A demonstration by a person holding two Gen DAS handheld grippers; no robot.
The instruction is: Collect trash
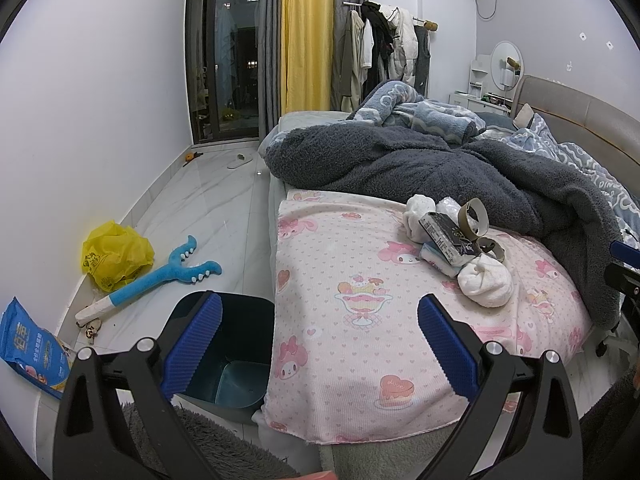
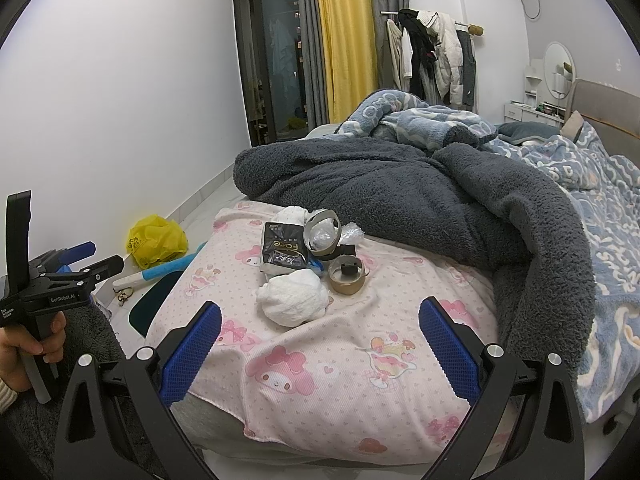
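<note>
Both grippers, left (image 1: 320,340) and right (image 2: 320,344), hung released, empty. Trash (image 2: 304,260) lay heaped on the bed; grabbing one piece could scatter others past the bin (image 1: 228,344).

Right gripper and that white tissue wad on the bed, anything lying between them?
No. In the right wrist view only bare pink printed sheet separates the open right gripper from the white tissue wad.

Left gripper (image 1: 320,316) hangs level with its blue pads wide apart, nothing between the jaws. Right gripper (image 2: 320,318) matches it, jaws spread and empty. A hand (image 2: 20,354) grips the left handle.
</note>
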